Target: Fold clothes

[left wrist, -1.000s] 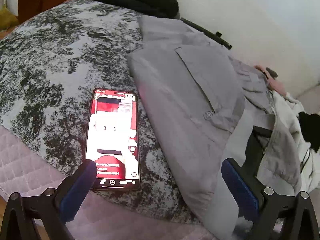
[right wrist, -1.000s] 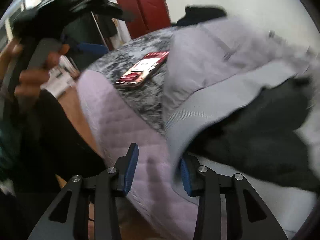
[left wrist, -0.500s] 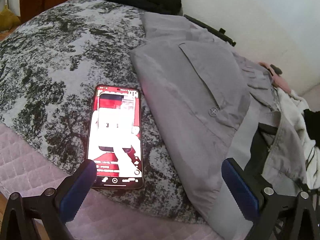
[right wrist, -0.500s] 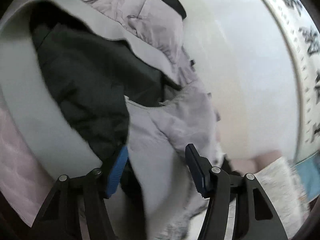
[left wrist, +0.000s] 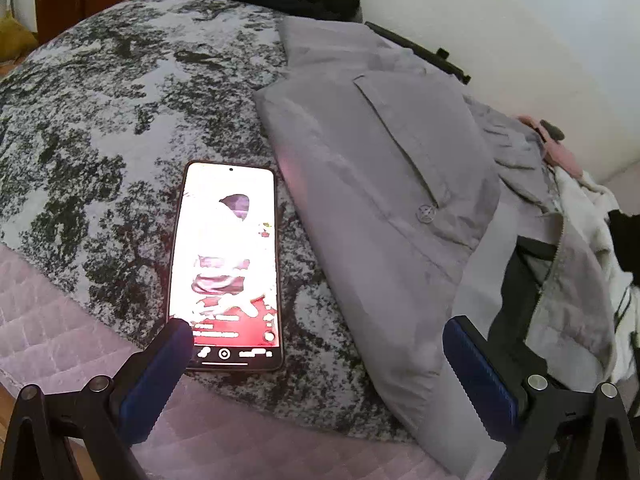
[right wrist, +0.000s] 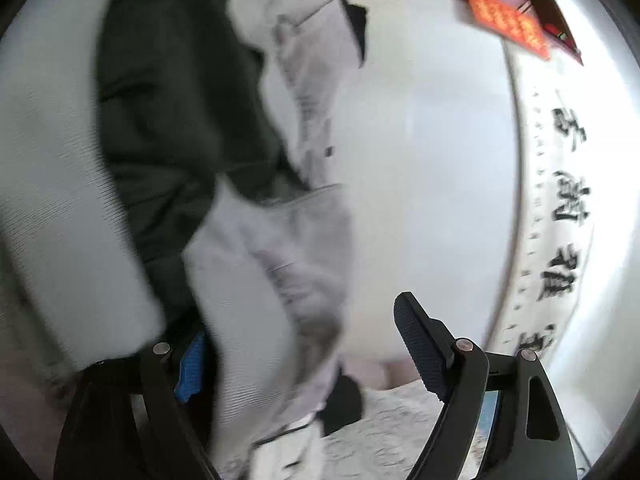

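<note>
Grey jacket (left wrist: 372, 184) lies on the bed's mottled blanket (left wrist: 120, 92), its long axis running away ahead of the left gripper (left wrist: 316, 364), whose jaws stand spread wide and empty, the hem just inside the right one. A lit phone (left wrist: 228, 256) sits beside the left jaw. Nearer the work is the right gripper (right wrist: 300, 344): its jaws are spread too, with blurred grey cloth and dark lining between them, not yet pinched. Smooth fabric, 1 snap showing, front hanging open.
</note>
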The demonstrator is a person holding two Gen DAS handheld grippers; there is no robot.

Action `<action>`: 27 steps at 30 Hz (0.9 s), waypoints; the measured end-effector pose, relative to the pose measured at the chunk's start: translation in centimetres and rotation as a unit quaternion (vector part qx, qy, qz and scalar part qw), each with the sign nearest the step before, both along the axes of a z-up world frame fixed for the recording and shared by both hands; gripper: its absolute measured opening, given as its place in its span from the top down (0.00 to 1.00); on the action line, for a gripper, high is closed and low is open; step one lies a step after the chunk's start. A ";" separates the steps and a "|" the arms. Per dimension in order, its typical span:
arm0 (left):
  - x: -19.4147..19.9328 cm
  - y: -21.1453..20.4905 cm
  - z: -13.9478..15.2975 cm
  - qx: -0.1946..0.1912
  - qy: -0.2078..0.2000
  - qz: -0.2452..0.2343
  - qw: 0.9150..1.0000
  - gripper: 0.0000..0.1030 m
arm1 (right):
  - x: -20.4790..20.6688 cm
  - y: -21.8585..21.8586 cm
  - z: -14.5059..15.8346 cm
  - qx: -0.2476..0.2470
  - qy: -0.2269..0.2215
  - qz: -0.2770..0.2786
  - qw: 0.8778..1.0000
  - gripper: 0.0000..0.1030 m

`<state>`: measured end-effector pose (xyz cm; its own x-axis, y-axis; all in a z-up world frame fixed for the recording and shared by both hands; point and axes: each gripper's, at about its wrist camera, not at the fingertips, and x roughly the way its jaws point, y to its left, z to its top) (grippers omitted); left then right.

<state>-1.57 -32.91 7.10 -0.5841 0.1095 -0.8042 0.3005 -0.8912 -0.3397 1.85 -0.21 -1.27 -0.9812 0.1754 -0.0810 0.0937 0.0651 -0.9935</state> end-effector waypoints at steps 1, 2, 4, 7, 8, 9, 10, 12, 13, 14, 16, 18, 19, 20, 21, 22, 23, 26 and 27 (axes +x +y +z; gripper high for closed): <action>0.0 -0.1 0.0 0.001 -0.001 0.002 1.000 0.00 | 0.1 -0.1 0.6 -0.008 0.005 0.005 1.000 0.21; -0.1 -0.3 -0.1 0.003 -0.002 0.003 1.000 0.00 | 0.2 -0.2 1.3 -0.021 0.008 0.011 1.000 0.35; 0.0 -0.4 -0.1 0.005 -0.001 0.003 1.000 0.00 | 0.3 -0.2 2.7 -0.045 0.009 0.006 0.999 0.92; 0.0 -0.5 0.0 0.008 0.000 0.003 1.000 0.00 | -0.1 0.4 5.2 -0.107 0.006 -0.011 0.994 0.98; 0.0 -0.5 0.0 0.008 0.000 0.002 1.000 0.00 | -1.0 0.8 6.1 -0.151 0.002 -0.015 0.988 0.98; 0.0 -0.4 0.0 0.008 0.001 0.002 1.000 0.00 | -1.1 1.1 7.5 -0.201 -0.006 -0.013 0.980 0.98; 0.0 -0.4 0.0 0.008 0.001 0.001 1.000 0.00 | -0.6 1.2 9.1 -0.254 -0.018 -0.008 0.967 0.98; 0.0 -0.3 0.1 0.009 0.001 0.000 1.000 0.00 | 0.6 1.4 12.2 -0.351 -0.045 0.008 0.935 0.98; 0.0 -0.3 0.1 0.010 0.001 0.000 1.000 0.00 | 1.3 1.4 13.4 -0.393 -0.077 0.019 0.916 0.98; 0.0 -0.3 0.1 0.010 0.000 0.000 1.000 0.00 | 1.9 1.4 14.1 -0.427 -0.124 0.024 0.895 0.97; 0.1 -0.3 0.1 0.011 0.000 -0.001 1.000 0.00 | 2.5 1.0 13.6 -0.448 -0.236 0.008 0.862 0.88; 0.1 -0.3 0.0 0.010 -0.001 -0.001 1.000 0.00 | 3.1 0.5 11.6 -0.423 -0.318 -0.017 0.848 0.72; 0.1 -0.3 0.0 0.010 -0.001 -0.002 1.000 0.00 | 3.4 0.3 10.6 -0.408 -0.355 -0.028 0.841 0.70; 0.2 -0.4 0.0 0.011 -0.001 0.000 1.000 0.00 | 3.9 0.7 9.9 -0.411 -0.380 -0.034 0.828 0.69; 0.2 -0.5 0.0 0.011 -0.001 0.001 1.000 0.00 | 4.3 1.4 9.5 -0.424 -0.396 -0.037 0.813 0.67; 0.2 -0.6 0.0 0.011 -0.001 0.002 1.000 0.00 | 4.5 2.3 10.0 -0.453 -0.413 -0.036 0.789 0.64; 0.2 -0.7 0.0 0.012 -0.001 0.004 1.000 0.00 | 4.3 3.0 11.0 -0.492 -0.426 -0.029 0.759 0.54; 0.2 -1.0 0.1 0.016 -0.001 0.008 1.000 0.00 | 2.8 4.1 14.1 -0.616 -0.445 0.007 0.650 0.00; 0.2 -1.1 0.1 0.017 -0.001 0.008 1.000 0.00 | 1.7 4.0 14.6 -0.646 -0.449 0.013 0.617 0.01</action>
<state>-1.39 -34.00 7.19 -0.5848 0.1274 -0.8011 0.3159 -0.8738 -0.3696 3.50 3.77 13.38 -0.4403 -0.6193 -0.6500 0.6597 -0.7143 0.2337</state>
